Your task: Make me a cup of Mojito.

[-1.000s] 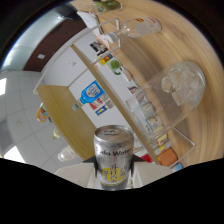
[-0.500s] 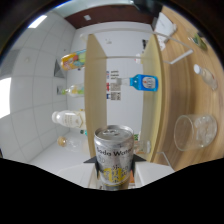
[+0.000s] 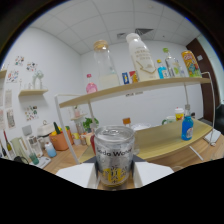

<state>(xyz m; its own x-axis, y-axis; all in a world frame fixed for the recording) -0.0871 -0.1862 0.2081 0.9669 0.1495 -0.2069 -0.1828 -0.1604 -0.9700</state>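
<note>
soda can [image 3: 114,156] at 6 o'clock | clamped between gripper [image 3: 114,181] fingers | thin-walled, slippery, dentable | best held mid-body

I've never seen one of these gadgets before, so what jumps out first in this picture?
A silver soda water can fills the near view, held upright between the gripper fingers. Beyond it, a wooden shelf carries tall bottles, the white bottle standing out, and a blue bottle stands on the counter below.

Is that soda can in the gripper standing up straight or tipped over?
Upright. The soda can shows its silver top rim above and its label text reads level, held between the fingers of the gripper. Whether it has been opened cannot be told.
</note>
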